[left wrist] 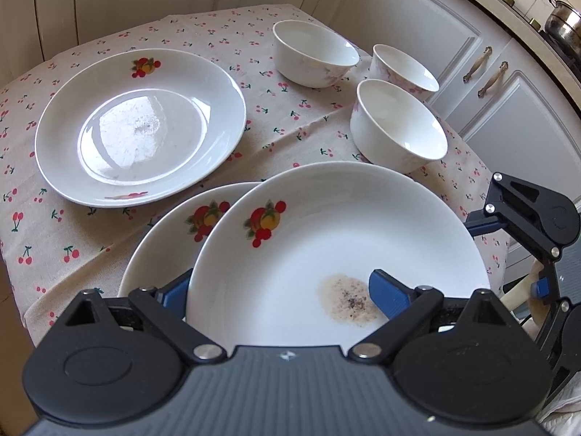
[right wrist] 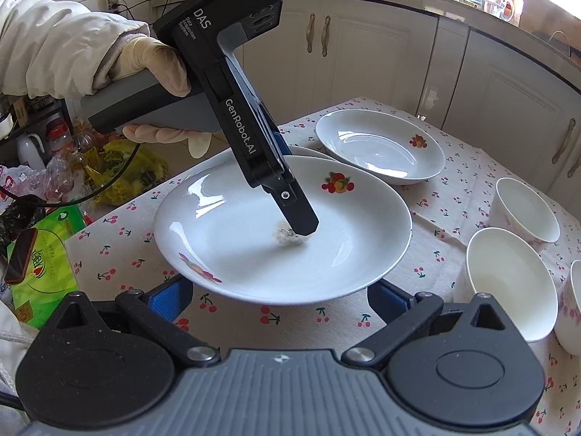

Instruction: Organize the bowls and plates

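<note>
Spread wide, the left gripper straddled the near rim of the soiled plate; one blue pad sat inside the dish beside the brown speckled stain, the other lay outside under the rim on the left; whether either pad pressed the porcelain could not be told. From the right wrist view that gripper came down steeply from a gloved hand in a pale sleeve, its black finger reaching the stain at the middle of the plate. Nearer that camera, the right gripper stood open and empty just short of the plate's near rim, over the cherry-print tablecloth.

The soiled plate lay partly over a second fruit-print plate, which showed at its left; beyond them, apart on the cloth, sat a third plate, clean and glossy. To the right stood three white bowls in a loose cluster: the nearest bowl just beyond the soiled plate's rim, a middle bowl behind it, and the farthest bowl toward the table's back edge. White cabinets with brass handles ran behind the table; a steel pot stood on the counter above them.
</note>
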The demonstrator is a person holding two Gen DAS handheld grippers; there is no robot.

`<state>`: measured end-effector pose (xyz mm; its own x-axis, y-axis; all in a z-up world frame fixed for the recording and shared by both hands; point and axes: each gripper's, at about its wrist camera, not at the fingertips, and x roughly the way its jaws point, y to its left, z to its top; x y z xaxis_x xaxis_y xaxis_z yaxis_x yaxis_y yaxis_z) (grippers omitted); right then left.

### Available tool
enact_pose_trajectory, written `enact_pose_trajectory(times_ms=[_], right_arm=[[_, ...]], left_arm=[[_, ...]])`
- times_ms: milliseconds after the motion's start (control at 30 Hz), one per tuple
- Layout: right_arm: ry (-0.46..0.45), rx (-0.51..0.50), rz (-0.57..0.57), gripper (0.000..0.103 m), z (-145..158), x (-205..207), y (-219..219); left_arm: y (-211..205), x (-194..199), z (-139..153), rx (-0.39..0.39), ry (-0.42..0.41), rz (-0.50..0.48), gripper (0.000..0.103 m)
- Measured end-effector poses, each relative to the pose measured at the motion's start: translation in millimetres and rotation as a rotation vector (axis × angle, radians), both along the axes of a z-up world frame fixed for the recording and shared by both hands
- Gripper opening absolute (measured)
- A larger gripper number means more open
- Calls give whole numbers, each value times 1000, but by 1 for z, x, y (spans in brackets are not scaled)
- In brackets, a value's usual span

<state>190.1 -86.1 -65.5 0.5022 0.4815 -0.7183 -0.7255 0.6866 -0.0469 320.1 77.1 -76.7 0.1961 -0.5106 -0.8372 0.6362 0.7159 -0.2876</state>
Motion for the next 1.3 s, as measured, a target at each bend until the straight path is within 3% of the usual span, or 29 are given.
enact_pose_trajectory(times_ms=[1300], right_arm=[[14, 81, -21, 103, 4, -3, -1]], left_arm=[[-1, 9, -1, 66, -15, 5, 97]])
